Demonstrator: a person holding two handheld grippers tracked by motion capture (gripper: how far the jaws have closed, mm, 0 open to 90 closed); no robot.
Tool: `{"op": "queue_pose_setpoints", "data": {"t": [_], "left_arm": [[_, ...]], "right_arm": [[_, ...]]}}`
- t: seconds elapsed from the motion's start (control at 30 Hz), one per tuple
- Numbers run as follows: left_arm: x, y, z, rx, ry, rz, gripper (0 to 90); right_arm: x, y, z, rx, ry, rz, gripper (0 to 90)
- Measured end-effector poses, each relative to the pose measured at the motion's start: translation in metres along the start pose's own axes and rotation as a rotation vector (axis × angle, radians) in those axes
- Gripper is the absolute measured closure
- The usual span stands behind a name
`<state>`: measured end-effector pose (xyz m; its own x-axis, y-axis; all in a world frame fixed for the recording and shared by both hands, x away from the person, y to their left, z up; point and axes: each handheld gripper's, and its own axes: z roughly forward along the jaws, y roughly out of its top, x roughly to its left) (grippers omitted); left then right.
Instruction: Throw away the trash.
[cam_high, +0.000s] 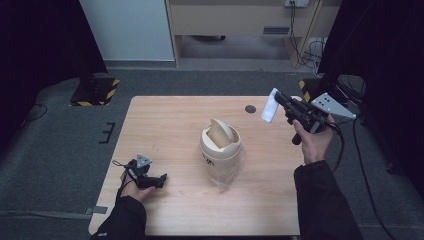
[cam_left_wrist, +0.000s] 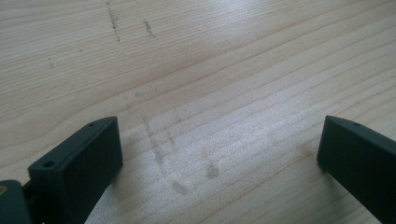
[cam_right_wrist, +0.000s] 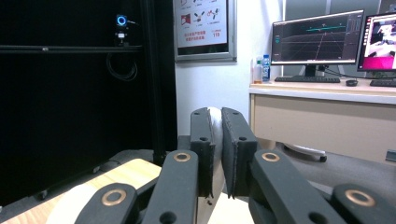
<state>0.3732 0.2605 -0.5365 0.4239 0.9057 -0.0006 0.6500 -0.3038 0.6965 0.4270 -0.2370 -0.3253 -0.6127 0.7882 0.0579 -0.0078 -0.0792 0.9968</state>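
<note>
A cream swing-lid bin (cam_high: 220, 145) stands upright in the middle of the wooden table (cam_high: 165, 125), with clear plastic at its base. Raised over the table's right rear corner, my right gripper (cam_high: 278, 96) is shut on a white sheet of paper or tissue (cam_high: 269, 105). In the right gripper view the white sheet (cam_right_wrist: 216, 140) is pinched between the two black pads of that gripper (cam_right_wrist: 216, 114). Resting on the table at the front left, my left gripper (cam_high: 162, 179) is open. In its own view, bare wood lies between the wide-apart jaws of the left gripper (cam_left_wrist: 219, 158).
A dark round grommet (cam_high: 250, 108) sits in the table near its back edge. Black curtains flank both sides. A desk with monitors (cam_right_wrist: 317, 39) stands beyond the table. Cables (cam_high: 300, 50) lie on the floor at the back right.
</note>
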Motion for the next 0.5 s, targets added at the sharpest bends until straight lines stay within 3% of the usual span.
{"op": "queue_pose_setpoints", "data": {"t": [0.33,0.5], "left_arm": [[0.000,0.000,0.000,0.000,0.000,0.000,0.0],[0.000,0.000,0.000,0.000,0.000,0.000,0.0]], "right_arm": [[0.009,-0.008,0.020,0.000,0.019,-0.019,83.8],[0.016,-0.015,0.030,0.004,0.050,-0.024,83.7]]}}
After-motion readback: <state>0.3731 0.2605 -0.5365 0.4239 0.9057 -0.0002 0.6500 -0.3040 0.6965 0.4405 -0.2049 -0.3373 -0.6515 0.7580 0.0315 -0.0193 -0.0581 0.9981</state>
